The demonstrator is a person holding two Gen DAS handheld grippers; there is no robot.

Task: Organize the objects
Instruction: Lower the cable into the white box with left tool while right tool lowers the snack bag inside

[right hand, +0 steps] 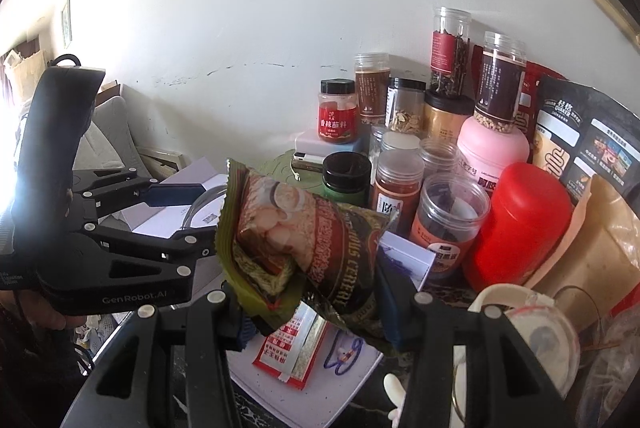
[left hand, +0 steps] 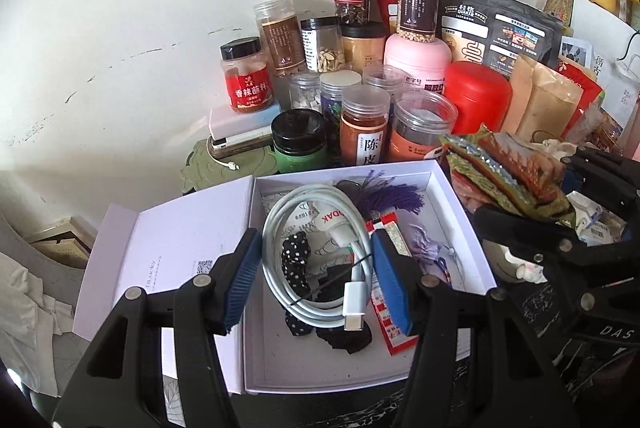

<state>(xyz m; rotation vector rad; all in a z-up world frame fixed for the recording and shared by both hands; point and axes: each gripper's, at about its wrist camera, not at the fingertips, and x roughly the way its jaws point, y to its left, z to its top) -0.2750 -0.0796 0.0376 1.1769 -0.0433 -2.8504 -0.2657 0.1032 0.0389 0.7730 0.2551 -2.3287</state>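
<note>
The right gripper (right hand: 310, 312) was closed on a crumpled green snack packet (right hand: 304, 248), holding it above the right edge of the open white box (left hand: 460, 212). The left gripper (left hand: 314, 276) hung half open over the box, above a coiled white cable (left hand: 316, 256) and apparently gripping nothing.

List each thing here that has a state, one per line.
white box: open, lid folded back
white cable: coiled, tied, between the left gripper's jaws
left gripper: around the cable, grip unclear
right gripper: shut on green snack packet, lifted
red canister: closed
</note>
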